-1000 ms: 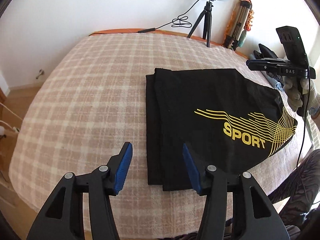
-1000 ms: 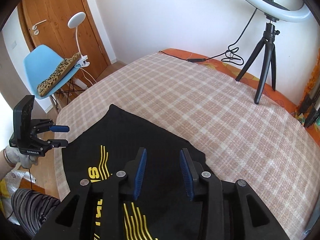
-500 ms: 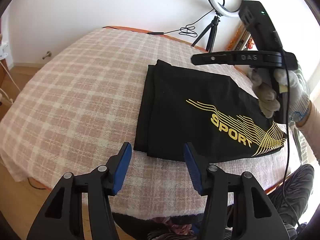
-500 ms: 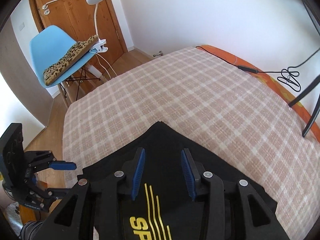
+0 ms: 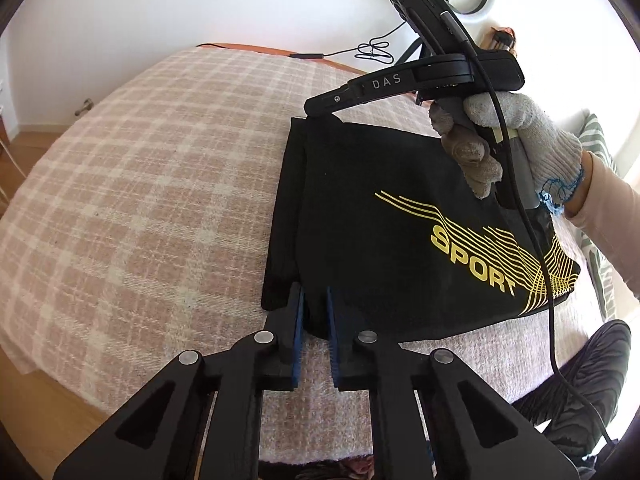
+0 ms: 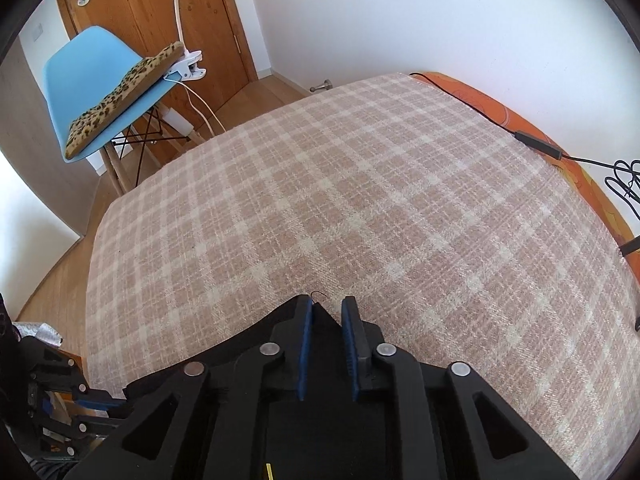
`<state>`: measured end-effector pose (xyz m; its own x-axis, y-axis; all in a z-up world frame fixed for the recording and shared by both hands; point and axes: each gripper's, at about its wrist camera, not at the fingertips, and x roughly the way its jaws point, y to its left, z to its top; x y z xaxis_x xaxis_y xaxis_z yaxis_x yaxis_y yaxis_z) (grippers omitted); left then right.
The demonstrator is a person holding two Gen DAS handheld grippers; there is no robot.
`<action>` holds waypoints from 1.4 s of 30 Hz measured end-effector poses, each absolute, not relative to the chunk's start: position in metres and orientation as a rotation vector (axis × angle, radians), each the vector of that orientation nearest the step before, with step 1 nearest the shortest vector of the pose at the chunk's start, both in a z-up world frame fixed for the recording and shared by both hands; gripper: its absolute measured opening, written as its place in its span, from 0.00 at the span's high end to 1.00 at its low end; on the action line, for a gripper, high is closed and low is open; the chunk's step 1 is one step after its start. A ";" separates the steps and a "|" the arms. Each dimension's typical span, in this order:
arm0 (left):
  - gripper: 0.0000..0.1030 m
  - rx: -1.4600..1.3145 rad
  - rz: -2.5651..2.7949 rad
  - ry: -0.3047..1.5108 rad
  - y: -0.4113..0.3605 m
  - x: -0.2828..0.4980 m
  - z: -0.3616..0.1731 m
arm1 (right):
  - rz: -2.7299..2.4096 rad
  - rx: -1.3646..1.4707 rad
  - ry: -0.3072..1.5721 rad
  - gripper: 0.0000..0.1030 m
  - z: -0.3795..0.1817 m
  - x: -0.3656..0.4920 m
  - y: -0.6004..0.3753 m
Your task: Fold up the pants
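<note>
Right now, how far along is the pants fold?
Done: the pants lie folded into a layered stack on the plaid blanket. In hand: the left tool pinches the near corner, the right tool the far corner. Left: carry both corners across for another fold.

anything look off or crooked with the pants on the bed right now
Only slightly. The black pants lie flat on the plaid blanket, but along their left edge a lower layer sticks out past the top one, so the fold isn't flush. No spill or damage shows.
</note>
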<state>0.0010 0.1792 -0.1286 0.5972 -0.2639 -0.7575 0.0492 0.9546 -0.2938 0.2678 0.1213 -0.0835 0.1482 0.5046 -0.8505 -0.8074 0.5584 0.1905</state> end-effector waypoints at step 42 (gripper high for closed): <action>0.95 -0.343 -0.206 0.830 0.179 0.004 -0.126 | 0.681 -0.156 1.476 0.48 -0.100 0.268 0.151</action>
<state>0.0044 0.1787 -0.1255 0.6594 -0.3102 -0.6848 0.0452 0.9256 -0.3758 0.2678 0.1510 -0.1000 -0.0523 0.3247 -0.9444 -0.5081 0.8055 0.3051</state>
